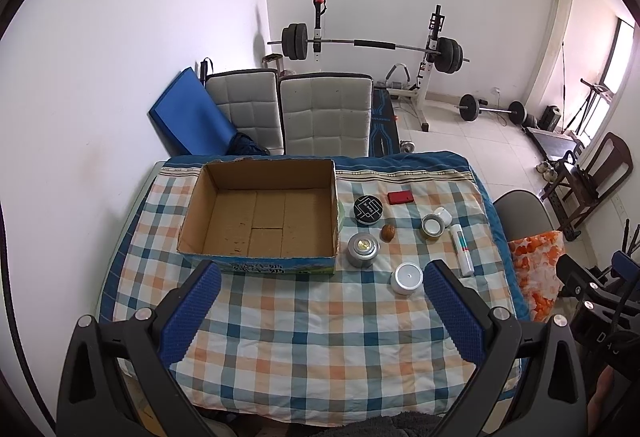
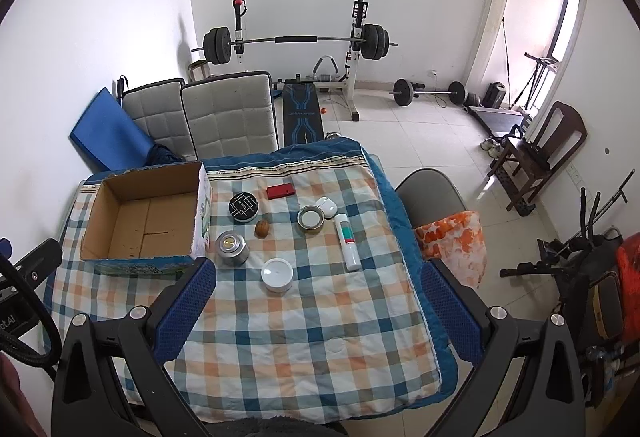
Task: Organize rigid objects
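Here, in the left wrist view, the left tongs (image 1: 322, 307) are hanging spread wide and holding nothing over a surface (image 1: 304, 337) wearing a checked cloth. An open cardboard box (image 1: 262, 215) is sitting at far left; beside it are lying a black round tin (image 1: 368, 209), a red case (image 1: 401, 197), a walnut (image 1: 388, 233), a silver tin (image 1: 362, 249), a white jar (image 1: 407, 278) and a white tube (image 1: 462, 250).

In the right wrist view, the right tongs (image 2: 316, 303) are likewise gaping, gripping nothing. A barbell rack (image 2: 296, 41) is standing against the white wall, padded chairs (image 2: 228, 121) facing the surface.
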Tool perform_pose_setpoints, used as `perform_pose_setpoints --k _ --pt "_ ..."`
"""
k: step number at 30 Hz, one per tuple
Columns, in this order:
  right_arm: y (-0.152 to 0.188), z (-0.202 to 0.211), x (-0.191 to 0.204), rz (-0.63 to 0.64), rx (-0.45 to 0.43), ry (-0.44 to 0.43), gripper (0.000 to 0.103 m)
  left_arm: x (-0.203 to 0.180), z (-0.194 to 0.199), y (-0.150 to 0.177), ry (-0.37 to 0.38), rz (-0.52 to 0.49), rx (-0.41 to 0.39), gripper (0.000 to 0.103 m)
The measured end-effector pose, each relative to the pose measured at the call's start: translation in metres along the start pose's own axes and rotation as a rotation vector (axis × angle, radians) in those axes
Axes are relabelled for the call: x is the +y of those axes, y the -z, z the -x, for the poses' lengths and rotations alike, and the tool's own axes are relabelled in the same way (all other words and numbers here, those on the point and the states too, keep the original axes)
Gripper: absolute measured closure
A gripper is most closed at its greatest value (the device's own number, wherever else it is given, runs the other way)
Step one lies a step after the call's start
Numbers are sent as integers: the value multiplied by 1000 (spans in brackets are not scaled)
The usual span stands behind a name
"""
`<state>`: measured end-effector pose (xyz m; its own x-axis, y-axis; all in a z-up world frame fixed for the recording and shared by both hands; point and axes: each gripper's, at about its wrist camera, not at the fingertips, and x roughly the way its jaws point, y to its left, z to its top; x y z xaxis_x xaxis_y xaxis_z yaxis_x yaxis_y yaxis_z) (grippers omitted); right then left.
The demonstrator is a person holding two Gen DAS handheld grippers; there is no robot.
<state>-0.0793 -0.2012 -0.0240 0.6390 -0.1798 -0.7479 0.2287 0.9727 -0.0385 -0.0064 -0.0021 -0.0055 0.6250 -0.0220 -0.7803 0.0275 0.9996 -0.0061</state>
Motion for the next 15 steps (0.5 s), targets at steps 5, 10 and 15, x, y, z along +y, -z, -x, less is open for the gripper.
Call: perform_pose_setpoints --k 5,10,15 --pt "1 0 1 0 -1 5 0 -1 -2 1 14 5 4 0" --pt "1 3 1 -6 -13 4 0 3 -2 1 29 14 -2 0" --pt "-1 8 -1 -27 -34 -6 0 5 -2 0 35 14 -4 0"
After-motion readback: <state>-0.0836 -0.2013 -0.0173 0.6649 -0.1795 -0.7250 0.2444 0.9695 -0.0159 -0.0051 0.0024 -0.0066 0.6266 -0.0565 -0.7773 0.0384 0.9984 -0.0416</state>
